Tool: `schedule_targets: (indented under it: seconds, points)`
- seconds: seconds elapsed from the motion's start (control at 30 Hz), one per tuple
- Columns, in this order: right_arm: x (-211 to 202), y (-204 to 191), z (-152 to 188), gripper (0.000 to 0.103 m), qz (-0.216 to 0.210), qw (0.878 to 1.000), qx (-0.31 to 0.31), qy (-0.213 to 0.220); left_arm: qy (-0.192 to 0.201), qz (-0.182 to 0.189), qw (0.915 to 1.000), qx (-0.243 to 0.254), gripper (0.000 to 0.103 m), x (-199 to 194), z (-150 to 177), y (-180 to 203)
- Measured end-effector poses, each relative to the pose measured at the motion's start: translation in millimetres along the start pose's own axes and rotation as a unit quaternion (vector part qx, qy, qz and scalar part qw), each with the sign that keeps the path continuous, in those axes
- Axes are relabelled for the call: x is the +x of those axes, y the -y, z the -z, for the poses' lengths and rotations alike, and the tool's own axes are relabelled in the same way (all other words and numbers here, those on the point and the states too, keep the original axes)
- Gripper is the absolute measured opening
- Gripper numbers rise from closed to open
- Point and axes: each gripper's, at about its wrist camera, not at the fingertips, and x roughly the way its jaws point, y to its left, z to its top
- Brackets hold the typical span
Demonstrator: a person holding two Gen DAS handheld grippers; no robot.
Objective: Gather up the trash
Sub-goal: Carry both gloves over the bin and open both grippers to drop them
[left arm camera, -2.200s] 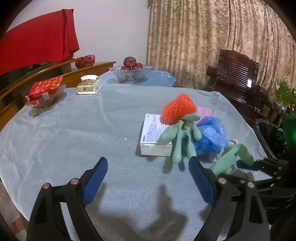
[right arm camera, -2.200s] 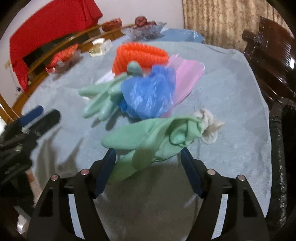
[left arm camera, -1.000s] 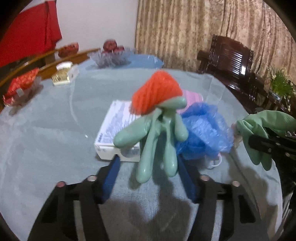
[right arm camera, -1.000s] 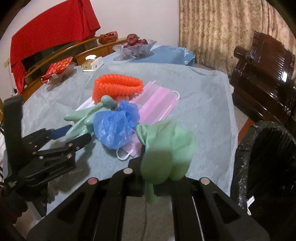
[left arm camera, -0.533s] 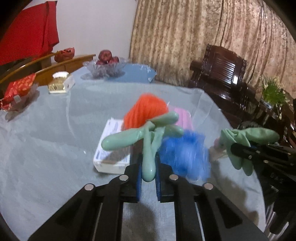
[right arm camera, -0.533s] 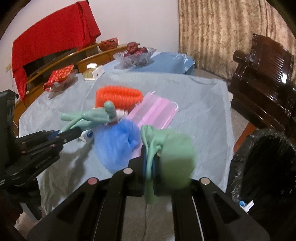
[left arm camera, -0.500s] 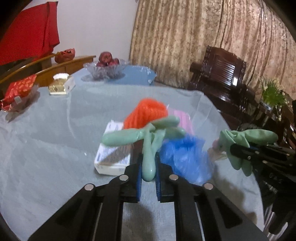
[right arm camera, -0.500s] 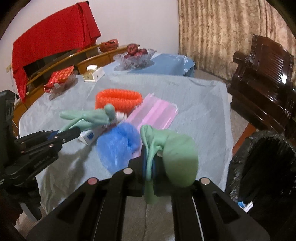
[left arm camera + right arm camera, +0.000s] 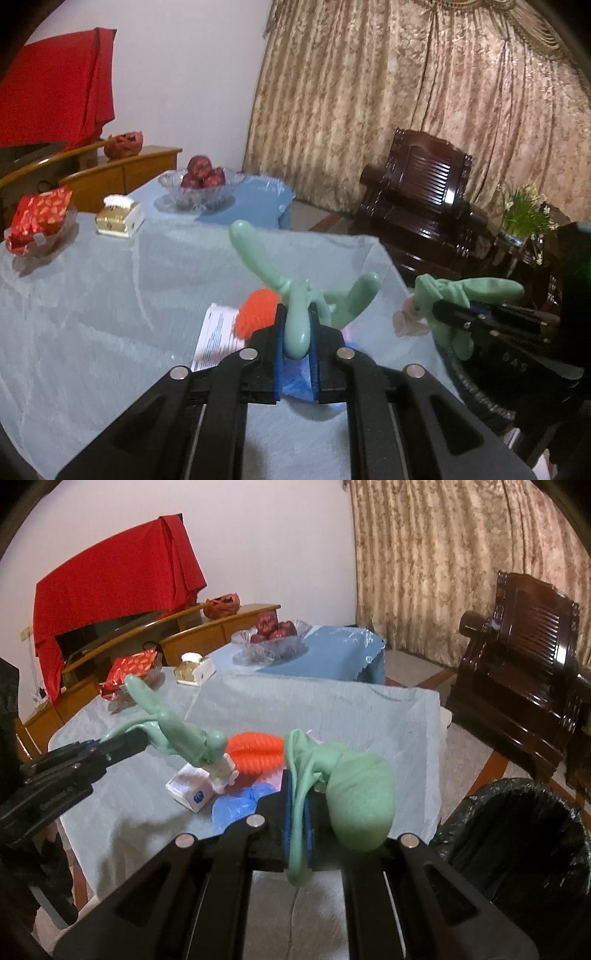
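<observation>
My left gripper (image 9: 297, 325) is shut on a green rubber glove (image 9: 295, 317), whose fingers splay upward above the table. My right gripper (image 9: 297, 812) is shut on a second green glove (image 9: 354, 794), which bulges to the right of the jaws. Each gripper shows in the other view: the left gripper (image 9: 122, 746) on the left, the right gripper (image 9: 443, 310) on the right. Below them on the grey tablecloth lie an orange foam net (image 9: 255, 755), a white box (image 9: 192, 786) and a blue plastic bag (image 9: 236, 805). A black-lined trash bin (image 9: 517, 830) stands off the table's right edge.
At the far end stand a glass fruit bowl (image 9: 201, 184), a gold box (image 9: 118, 218) and a red packet (image 9: 37, 218). A dark wooden chair (image 9: 417, 199) and a potted plant (image 9: 524, 214) stand to the right. The table edge (image 9: 432, 775) is close to the bin.
My left gripper shut on the glove's fingers and lifted it off the pile. My right gripper rose with its glove. The orange net, box and blue bag stayed on the table.
</observation>
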Motion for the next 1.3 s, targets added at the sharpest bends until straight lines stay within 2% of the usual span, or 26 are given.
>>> schedule_targets:
  seconds: [0.37,0.7,1.07,1.3]
  points:
    - [-43,23,-19,0.005,0.011,0.999,0.009,0.039,0.032,0.047,0.9982,0.021,0.011,-15,-32,41]
    - [-94,82,-22,0.005,0.059,0.995,0.028,0.068,0.038,0.115,0.991,0.055,0.011,-4,-48,114]
    - [-142,167,14,0.005,0.144,0.984,0.074,0.068,0.025,0.19,0.9773,0.09,0.011,37,-45,219]
    - [-147,216,48,0.005,0.18,0.976,0.11,0.046,0.0,0.223,0.9684,0.111,0.011,67,-29,269]
